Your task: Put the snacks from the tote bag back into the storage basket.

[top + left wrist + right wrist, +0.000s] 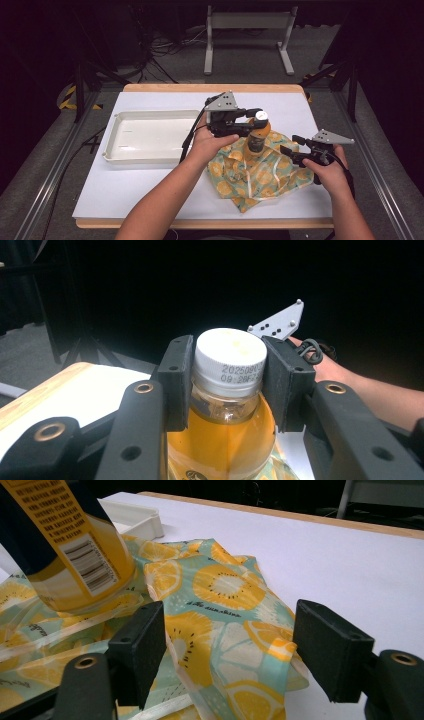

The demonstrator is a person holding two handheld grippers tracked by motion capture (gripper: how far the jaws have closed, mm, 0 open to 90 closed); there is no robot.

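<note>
**Bottle clamped at the cap, right claw open over the cloth**

Your left gripper (254, 121) has its two jaws closed on the bottle (258, 137), one pad on each side of the white cap (230, 360). In the left gripper view the cap sits squarely between the pads (176, 380), with a printed date code facing you and the amber liquid filling the body just below the jaws. The bottle stands upright, its base on the fruit-print cloth (260, 170), directly under your left claw.

Your right gripper (290, 145) is open, its jaws well apart and gripping nothing. In the right gripper view the cloth (220, 610) lies between and just ahead of the two pads (142, 650), its folded edge reaching toward the right-hand pad. The bottle (70, 545) stands ahead of that claw and to its left, its yellow label and barcode turned toward the camera. I cannot tell whether either right pad touches the fabric.

The cloth is crumpled, printed with orange and kiwi slices on pale green, and spreads on the white table (150, 180) below both claws. An empty white tray (150, 135) lies beyond your left hand (212, 145), on the far side from your right claw, apart from the cloth. Your right hand (327, 172) holds its gripper low, just beside the cloth's edge
</note>
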